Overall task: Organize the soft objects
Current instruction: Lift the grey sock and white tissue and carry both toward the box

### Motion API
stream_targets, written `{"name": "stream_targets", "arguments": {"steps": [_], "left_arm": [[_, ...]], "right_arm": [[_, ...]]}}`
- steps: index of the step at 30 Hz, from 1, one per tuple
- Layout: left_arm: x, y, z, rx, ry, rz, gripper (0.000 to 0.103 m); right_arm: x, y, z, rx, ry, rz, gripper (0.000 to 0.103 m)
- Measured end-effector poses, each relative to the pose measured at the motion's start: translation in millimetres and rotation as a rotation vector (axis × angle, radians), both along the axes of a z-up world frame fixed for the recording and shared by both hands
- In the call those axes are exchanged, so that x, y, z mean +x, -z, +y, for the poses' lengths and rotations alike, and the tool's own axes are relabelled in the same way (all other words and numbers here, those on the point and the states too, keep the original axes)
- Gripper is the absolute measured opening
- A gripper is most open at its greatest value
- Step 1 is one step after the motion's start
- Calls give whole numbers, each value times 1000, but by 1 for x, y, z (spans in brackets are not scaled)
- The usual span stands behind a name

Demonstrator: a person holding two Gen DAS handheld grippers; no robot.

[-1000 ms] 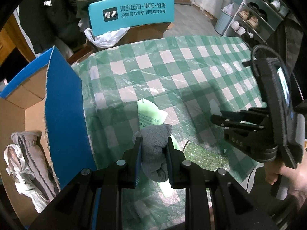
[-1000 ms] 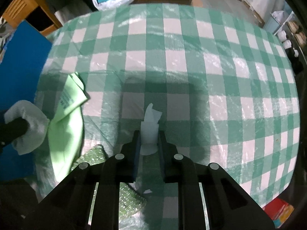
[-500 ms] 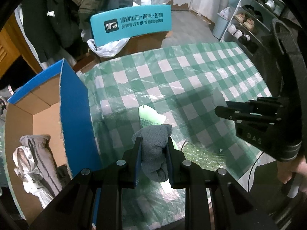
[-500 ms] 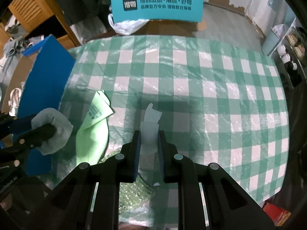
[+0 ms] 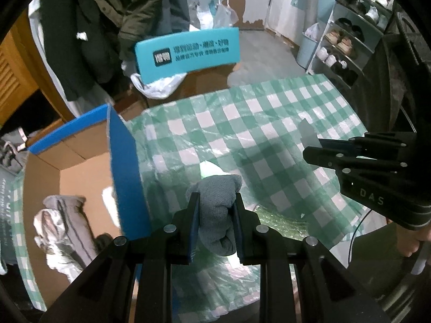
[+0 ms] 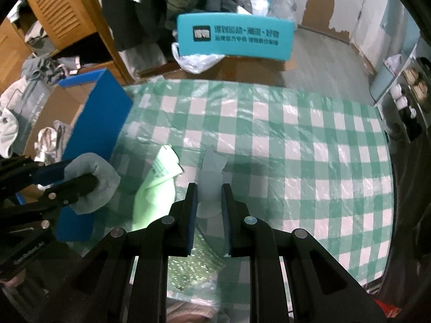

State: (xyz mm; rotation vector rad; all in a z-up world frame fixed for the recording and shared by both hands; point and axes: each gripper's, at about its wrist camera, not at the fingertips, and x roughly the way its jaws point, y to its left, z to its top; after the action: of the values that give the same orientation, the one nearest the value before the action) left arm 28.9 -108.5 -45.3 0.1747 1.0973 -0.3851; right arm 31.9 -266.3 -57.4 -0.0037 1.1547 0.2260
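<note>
Clothes [image 5: 62,226] show only left of our left gripper [image 5: 215,223] clamping a grey sock [image 5: 215,210] — our right gripper [image 6: 208,202] pinches translucent plastic [image 6: 211,180]; "DAS" reads on its side.

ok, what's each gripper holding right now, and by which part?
Left gripper: bunched grey cloth, clamped around its middle. Right gripper: thin translucent white plastic piece, pinched at its lower part, top edge sticking out.

Both claws point steeply downward: the left claw [image 5: 215,210] is clamped on a grey sock [image 5: 219,210], the right claw [image 6: 208,196] pinched tight on a pale translucent plastic piece [image 6: 211,180], a hand [image 5: 412,242] gripping its handle.
</note>
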Motion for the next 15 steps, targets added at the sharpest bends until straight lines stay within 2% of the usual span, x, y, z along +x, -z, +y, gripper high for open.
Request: {"name": "stream_targets", "arguments": {"steps": [15], "left_arm": [[-5,-20,61,-10,-114,-54,22]], "right_arm": [[2,-35,61,26,-105,-62,16]]}}
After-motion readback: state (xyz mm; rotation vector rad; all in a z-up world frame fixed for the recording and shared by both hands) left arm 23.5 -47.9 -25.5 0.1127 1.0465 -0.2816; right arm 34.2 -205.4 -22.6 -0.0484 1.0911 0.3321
